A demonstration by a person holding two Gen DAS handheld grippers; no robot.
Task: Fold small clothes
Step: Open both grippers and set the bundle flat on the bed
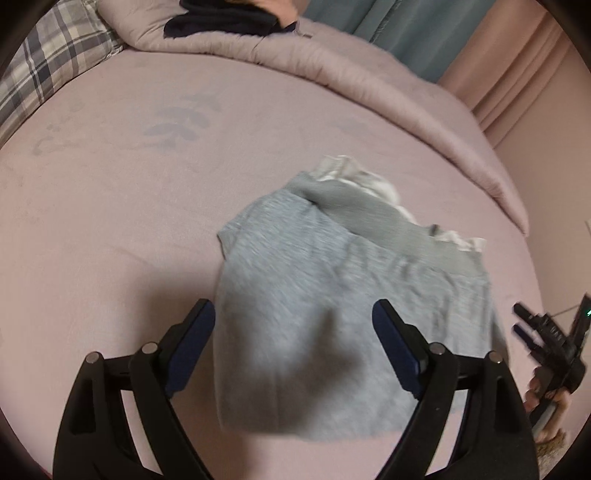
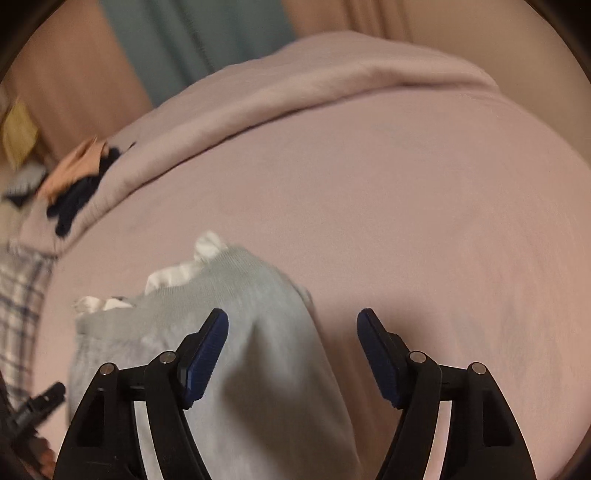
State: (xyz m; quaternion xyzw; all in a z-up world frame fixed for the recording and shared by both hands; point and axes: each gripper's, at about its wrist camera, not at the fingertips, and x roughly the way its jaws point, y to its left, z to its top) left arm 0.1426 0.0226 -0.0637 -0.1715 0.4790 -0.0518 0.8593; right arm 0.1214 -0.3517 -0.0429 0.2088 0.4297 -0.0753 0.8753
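Observation:
A small grey garment (image 1: 325, 306) with a darker ribbed waistband lies folded on the pink bed sheet (image 1: 110, 229). A white cloth (image 1: 354, 177) pokes out from under its far edge. My left gripper (image 1: 293, 325) is open above the garment's near half and holds nothing. My right gripper (image 2: 291, 343) is open and empty over the garment's (image 2: 258, 350) right edge, with the white cloth (image 2: 177, 275) beyond. The right gripper also shows at the right edge of the left wrist view (image 1: 546, 339).
A rolled pink duvet (image 1: 332, 62) runs along the far side of the bed. Dark and peach clothes (image 1: 229, 18) lie on it, also in the right wrist view (image 2: 79, 181). A plaid pillow (image 1: 44, 70) sits far left. Curtains (image 1: 388, 26) hang behind.

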